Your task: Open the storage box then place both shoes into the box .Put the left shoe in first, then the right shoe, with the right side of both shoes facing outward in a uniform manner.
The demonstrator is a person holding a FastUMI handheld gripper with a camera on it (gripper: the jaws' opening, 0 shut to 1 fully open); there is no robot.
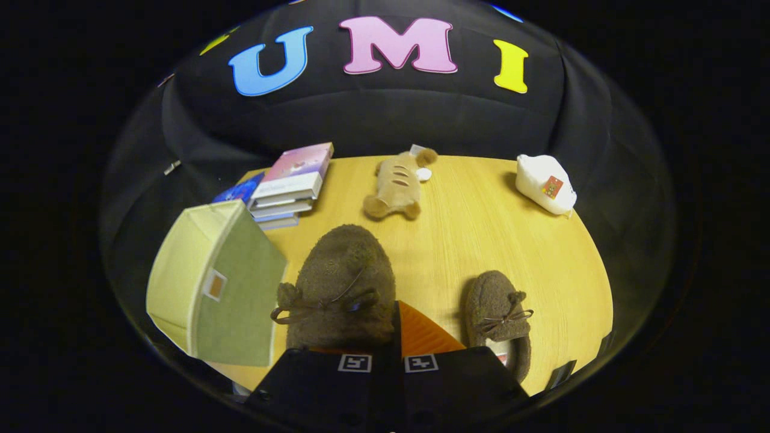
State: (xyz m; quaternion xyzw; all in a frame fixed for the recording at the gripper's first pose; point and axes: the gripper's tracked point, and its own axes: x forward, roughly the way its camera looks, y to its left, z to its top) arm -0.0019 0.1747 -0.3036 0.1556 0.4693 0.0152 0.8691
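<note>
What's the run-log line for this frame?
gripper: shut on fuzzy brown slipper | second slipper: table | green fabric box: open

Claw (pixel 394 343) grips brown shoe (pixel 343 282) beside open green box (pixel 240 288).

Near shoe (pixel 343 282): heel hidden behind gripper (pixel 394 337) fingers, grip unclear. Far shoe (pixel 499 319): heel partly hidden. Storage box (pixel 210 288): interior unseen.

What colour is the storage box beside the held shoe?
The storage box is green, pale yellow-green on the open flap; clearest in the gripper view, left of the gripper.
</note>
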